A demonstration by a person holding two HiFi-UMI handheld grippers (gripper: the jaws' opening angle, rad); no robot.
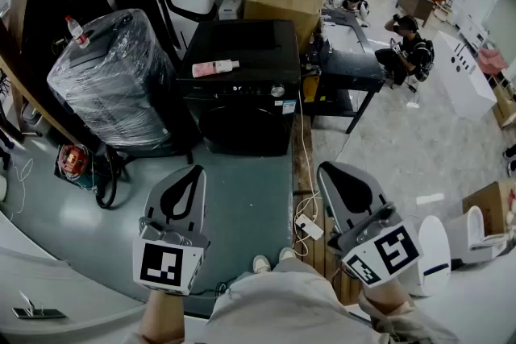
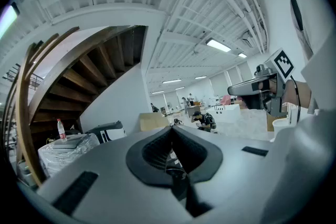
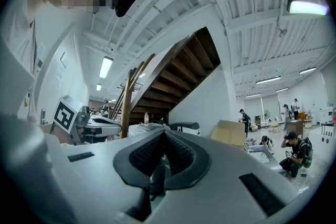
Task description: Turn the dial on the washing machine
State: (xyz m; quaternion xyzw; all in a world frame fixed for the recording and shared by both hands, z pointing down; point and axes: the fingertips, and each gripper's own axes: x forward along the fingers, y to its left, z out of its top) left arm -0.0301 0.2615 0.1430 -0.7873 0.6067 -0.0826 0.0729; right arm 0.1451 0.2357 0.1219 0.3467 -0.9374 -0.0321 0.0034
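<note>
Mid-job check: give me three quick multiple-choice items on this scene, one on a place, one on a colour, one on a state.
1. Where does the pink bottle lie?
A. on the washer
B. on the floor
C. on a cardboard box

2. What colour is the washer?
A. white
B. black
C. red

3. How do the right gripper's jaws stand?
A. wide apart
B. shut on the dial
C. shut, empty

Answers:
1 A: the pink bottle lies flat on the washer's top.
2 B: its top and front are black.
3 C: the jaws meet with nothing between them, well short of the washer.
</note>
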